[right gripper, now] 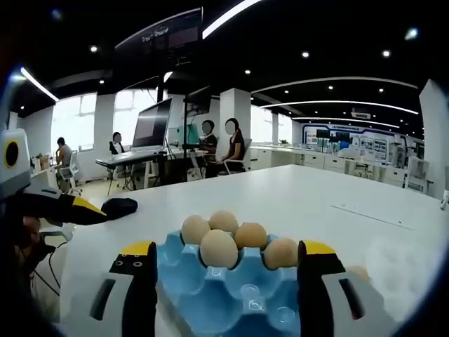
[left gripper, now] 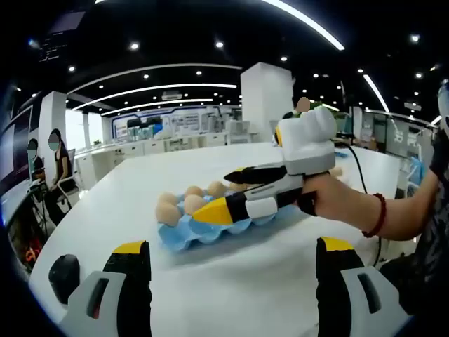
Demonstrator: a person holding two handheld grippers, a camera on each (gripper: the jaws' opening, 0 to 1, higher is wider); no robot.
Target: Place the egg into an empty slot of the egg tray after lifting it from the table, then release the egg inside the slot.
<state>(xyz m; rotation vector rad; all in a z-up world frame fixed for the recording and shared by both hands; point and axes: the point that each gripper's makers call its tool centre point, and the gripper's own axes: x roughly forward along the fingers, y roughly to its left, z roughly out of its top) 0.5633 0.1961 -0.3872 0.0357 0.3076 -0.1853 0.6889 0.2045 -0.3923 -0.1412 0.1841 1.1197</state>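
Note:
A blue egg tray [left gripper: 210, 232] lies on the white table [left gripper: 140, 182], with several brown eggs [left gripper: 168, 210] in its far-left slots. My right gripper [left gripper: 212, 198], held by a hand with a red bracelet, hovers over the tray with its jaws apart and nothing between them. In the right gripper view the tray [right gripper: 231, 295] sits between the open right gripper [right gripper: 228, 281], its eggs [right gripper: 219, 248] grouped at the far end and its near slots bare. An egg-coloured shape [right gripper: 358, 272] lies beside the tray, partly hidden by the jaw. My left gripper [left gripper: 235, 281] is open short of the tray.
The left gripper [right gripper: 70, 207] enters the right gripper view from the left edge. A black object [right gripper: 119, 206] lies on the table [right gripper: 316, 203] beyond it. Seated people and desks with monitors stand in the office behind.

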